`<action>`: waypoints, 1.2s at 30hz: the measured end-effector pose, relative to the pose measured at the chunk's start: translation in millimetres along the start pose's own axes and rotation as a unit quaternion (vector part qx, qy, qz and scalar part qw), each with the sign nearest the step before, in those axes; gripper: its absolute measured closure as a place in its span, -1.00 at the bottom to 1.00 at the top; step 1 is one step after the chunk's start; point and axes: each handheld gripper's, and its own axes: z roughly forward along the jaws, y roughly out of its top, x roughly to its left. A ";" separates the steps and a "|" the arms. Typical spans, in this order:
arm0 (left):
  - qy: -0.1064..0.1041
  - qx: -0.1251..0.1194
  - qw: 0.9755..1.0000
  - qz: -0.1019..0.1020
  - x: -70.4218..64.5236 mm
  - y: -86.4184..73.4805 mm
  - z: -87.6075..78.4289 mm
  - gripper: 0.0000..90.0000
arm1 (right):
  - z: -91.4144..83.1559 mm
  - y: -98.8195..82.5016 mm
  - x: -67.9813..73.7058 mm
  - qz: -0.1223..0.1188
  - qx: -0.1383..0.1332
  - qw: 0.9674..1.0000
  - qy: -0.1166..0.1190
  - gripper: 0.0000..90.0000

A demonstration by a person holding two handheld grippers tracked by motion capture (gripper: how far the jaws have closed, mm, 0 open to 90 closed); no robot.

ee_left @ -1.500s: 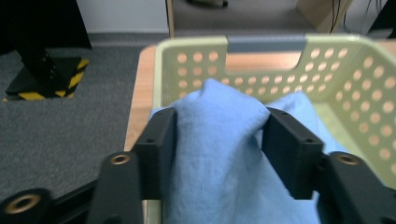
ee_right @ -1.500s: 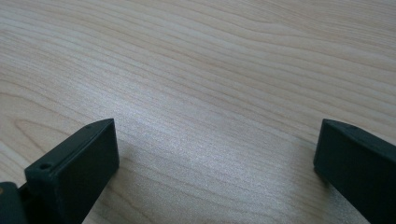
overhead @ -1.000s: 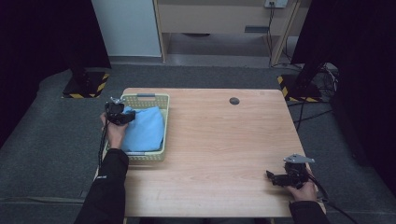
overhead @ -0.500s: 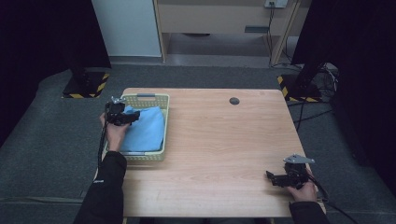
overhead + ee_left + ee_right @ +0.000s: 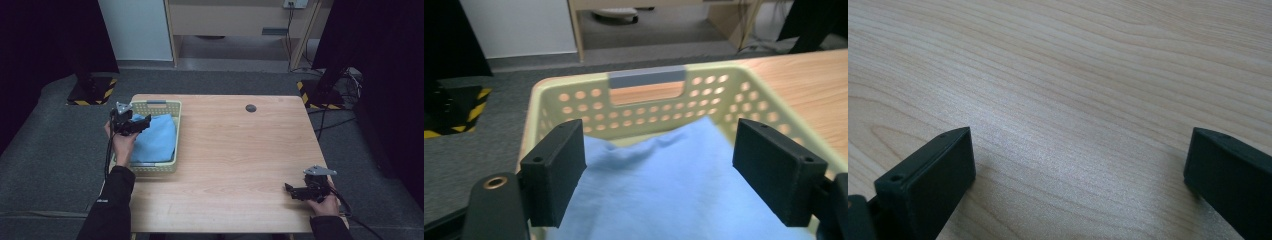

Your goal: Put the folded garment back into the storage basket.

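A folded light blue cloth [image 5: 155, 140] [image 5: 664, 185] lies inside a pale yellow perforated basket [image 5: 172, 112] [image 5: 644, 107] at the table's left side. My left gripper [image 5: 145, 120] [image 5: 659, 175] hovers over the cloth near the basket's left rim. Its jaws have just been opening and stand wide apart with nothing between them; the cloth lies below. My right gripper [image 5: 289, 190] [image 5: 1078, 185] rests low at the table's front right corner, jaws spread wide over bare wood, holding nothing.
The wooden table [image 5: 240, 165] has a small dark round grommet [image 5: 250, 108] near its far edge. Beyond the table stand a white panel, a wooden cabinet, and dark stands with yellow-black striped bases [image 5: 92, 92] on grey carpet.
My left gripper has risen a little above the cloth and shifted, and its jaws have spread apart, letting go of the cloth. The right gripper has stayed put.
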 end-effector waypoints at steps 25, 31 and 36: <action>-0.059 -0.037 0.998 0.011 -66.9 -25.6 -58.7 -0.85 | 0.0 0.0 0.0 0.000 0.000 1.000 0.000 -1.00; -0.076 -0.041 0.996 0.008 -77.0 -28.6 -67.0 -0.86 | 0.0 0.0 0.0 0.000 0.000 1.000 0.000 -1.00; -0.098 -0.043 0.994 0.016 -91.4 -31.5 -72.2 -0.88 | 0.0 0.0 0.0 0.000 0.000 1.000 0.000 -1.00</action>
